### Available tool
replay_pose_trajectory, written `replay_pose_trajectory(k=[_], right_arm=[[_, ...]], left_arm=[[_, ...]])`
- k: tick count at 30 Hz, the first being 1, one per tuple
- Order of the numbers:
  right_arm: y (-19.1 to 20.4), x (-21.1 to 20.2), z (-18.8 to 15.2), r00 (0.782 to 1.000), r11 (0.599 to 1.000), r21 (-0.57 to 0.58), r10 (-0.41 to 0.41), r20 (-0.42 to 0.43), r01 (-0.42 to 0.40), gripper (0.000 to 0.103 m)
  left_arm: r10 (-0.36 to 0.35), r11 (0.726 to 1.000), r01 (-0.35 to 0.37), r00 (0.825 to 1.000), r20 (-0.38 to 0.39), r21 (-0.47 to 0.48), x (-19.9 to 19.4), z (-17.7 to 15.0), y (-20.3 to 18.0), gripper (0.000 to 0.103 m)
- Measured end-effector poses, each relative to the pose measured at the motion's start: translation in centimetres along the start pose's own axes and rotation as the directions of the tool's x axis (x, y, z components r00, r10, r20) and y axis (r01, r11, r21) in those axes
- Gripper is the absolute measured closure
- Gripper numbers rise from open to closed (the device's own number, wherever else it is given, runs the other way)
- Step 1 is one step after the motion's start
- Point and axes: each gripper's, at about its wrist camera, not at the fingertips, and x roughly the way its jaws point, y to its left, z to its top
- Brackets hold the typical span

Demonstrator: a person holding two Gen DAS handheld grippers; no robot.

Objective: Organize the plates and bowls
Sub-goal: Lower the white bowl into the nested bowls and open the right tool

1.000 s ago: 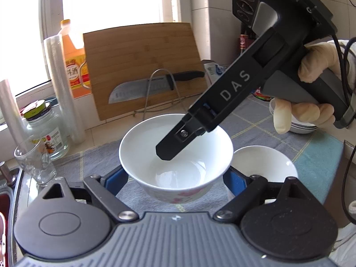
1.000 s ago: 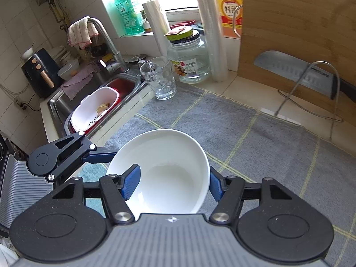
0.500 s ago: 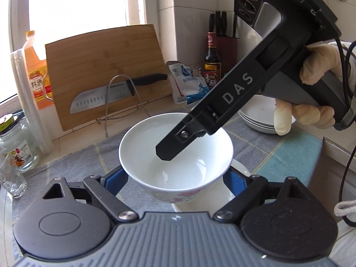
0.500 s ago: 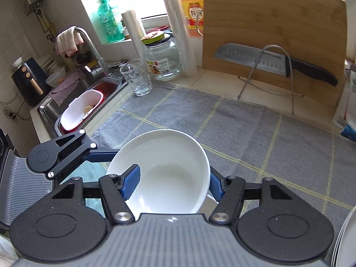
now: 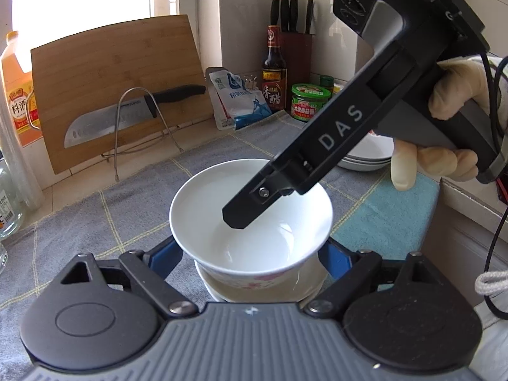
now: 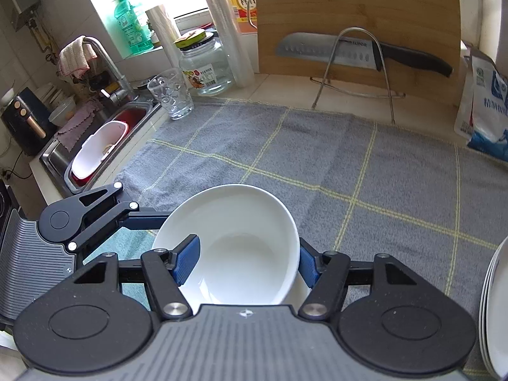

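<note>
The right gripper (image 6: 249, 262) is clamped on the rim of a white bowl (image 6: 235, 238), one blue pad inside the bowl and the other against its outer wall. Beyond the claw lies a grey checked cloth (image 6: 333, 165), and past that a cutting board (image 6: 358, 12) with a knife (image 6: 355, 51) on a wire stand. To the claw's left the left gripper (image 6: 95, 212) reaches toward the bowl, with a sink (image 6: 104, 146) farther off, and a stack of plates (image 6: 495, 311) sits at its right.

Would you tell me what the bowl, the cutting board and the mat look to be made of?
Bowl: glazed ceramic, likely; glossy white with soft highlights and a pink print outside.
Cutting board: bamboo or wood; matte, with strip-like grain.
Mat: woven cloth, probably terry; fuzzy grey surface with yellow lines.
</note>
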Motion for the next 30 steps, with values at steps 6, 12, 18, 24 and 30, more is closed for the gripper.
replay_pose_trajectory(k=[6, 12, 18, 24, 30], right_arm=[[-0.16, 0.22, -0.45, 1.000, 1.000, 0.005, -0.004, -0.011, 0.004, 0.033], [-0.31, 0.47, -0.68, 1.000, 1.000, 0.014, 0.000, -0.015, 0.000, 0.033], [-0.22, 0.73, -0.76, 1.000, 1.000, 0.001, -0.012, -0.018, 0.012, 0.033], [-0.08, 0.78, -0.89, 1.000, 1.000, -0.002, -0.017, -0.017, 0.017, 0.033], [0.04, 0.89, -0.87, 1.000, 1.000, -0.001, 0.013, -0.014, -0.013, 0.017]], left_arm=[[-0.012, 1.000, 0.012, 1.000, -0.017, -0.009, 0.32, -0.18, -0.10, 0.012], [-0.019, 1.000, 0.019, 0.999, -0.028, -0.010, 0.39, -0.28, -0.11, 0.012], [-0.030, 0.999, 0.029, 0.999, -0.040, -0.014, 0.73, -0.60, 0.05, 0.012], [-0.034, 0.999, 0.033, 0.998, -0.043, -0.013, 0.79, -0.51, 0.18, 0.012], [-0.048, 0.999, 0.047, 0.998, -0.045, -0.027, 0.99, -0.71, 0.45, 0.008]])
